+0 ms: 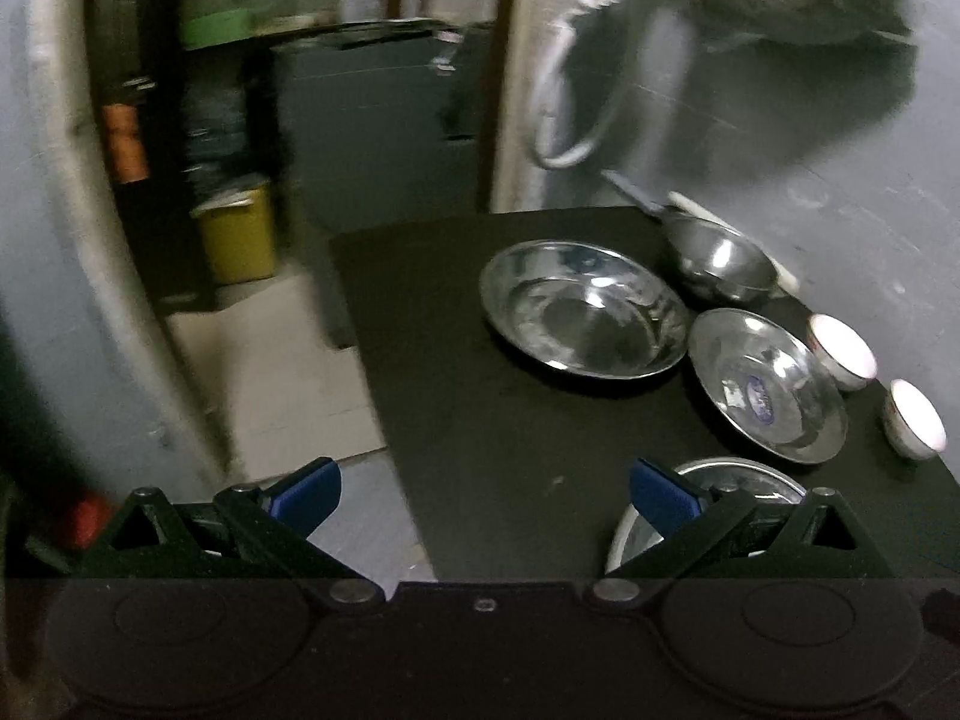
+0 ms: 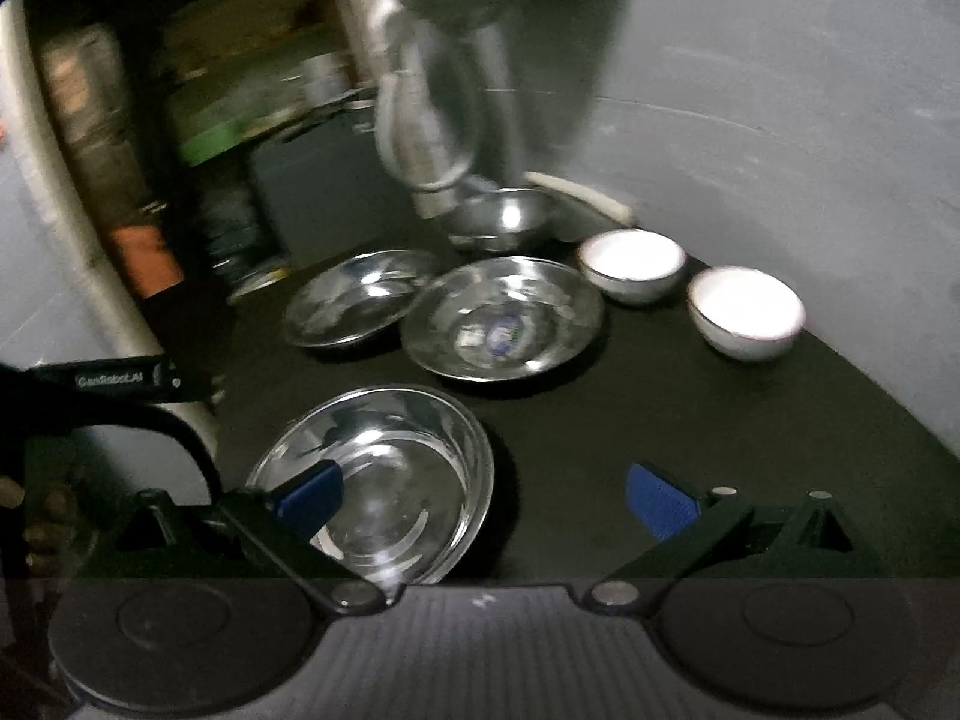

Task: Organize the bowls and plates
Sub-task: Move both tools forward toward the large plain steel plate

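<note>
Your left gripper (image 1: pixel 486 495) hangs with its jaws spread wide, the blue pads (image 1: pixel 309 495) well apart and nothing between them. Your right gripper (image 2: pixel 486 498) is just as wide, blue fingertips (image 2: pixel 660 507) far apart and gripping nothing. In the right wrist view, the left gripper's black body (image 2: pixel 114 384) shows at the left edge, level with the right

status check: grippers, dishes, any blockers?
Left gripper open, empty. Right gripper open, empty, over near steel plate. Steel plates, steel bowl, two white bowls spread unstacked on black table. Nothing blocking.
</note>
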Tool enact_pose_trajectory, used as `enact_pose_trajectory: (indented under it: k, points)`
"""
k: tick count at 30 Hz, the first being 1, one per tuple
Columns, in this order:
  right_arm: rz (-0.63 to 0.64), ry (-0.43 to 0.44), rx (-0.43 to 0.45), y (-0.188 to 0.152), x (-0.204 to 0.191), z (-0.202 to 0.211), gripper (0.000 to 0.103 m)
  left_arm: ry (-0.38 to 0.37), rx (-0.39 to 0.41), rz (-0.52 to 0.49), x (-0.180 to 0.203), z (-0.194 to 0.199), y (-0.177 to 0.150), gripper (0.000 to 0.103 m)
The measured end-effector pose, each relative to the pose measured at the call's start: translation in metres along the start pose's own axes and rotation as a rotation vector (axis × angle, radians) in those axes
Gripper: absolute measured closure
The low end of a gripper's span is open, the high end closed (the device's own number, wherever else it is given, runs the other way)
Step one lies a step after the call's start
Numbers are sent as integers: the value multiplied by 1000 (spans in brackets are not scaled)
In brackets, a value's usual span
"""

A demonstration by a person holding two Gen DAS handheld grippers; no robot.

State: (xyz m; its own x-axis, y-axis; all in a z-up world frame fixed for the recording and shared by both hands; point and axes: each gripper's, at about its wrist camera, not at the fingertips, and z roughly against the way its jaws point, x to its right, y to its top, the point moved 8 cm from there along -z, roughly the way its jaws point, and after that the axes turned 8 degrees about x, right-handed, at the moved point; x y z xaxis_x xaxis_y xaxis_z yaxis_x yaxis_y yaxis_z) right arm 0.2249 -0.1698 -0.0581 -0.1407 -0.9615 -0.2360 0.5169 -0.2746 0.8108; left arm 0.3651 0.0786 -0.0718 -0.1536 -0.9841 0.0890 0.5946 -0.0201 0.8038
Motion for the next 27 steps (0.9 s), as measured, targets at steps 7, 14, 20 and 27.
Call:
enact_pose_trajectory:
  k: [7, 14, 20, 27]
  points:
    - [-100, -171, 37, -12, -33, 19, 0, -212, -19, -103, -5, -21, 5, 1]
    - [-117, -140, 48, -12, -67, 21, 0, -271, -39, -130, -10, -24, 13, 1]
    - [-242, -45, 47, -8, -95, -5, 0, -207, -39, -194, -42, -36, 39, 1]
    - [-288, -107, 106, 31, -121, -71, 0, -297, -30, -228, -67, -111, 93, 1]
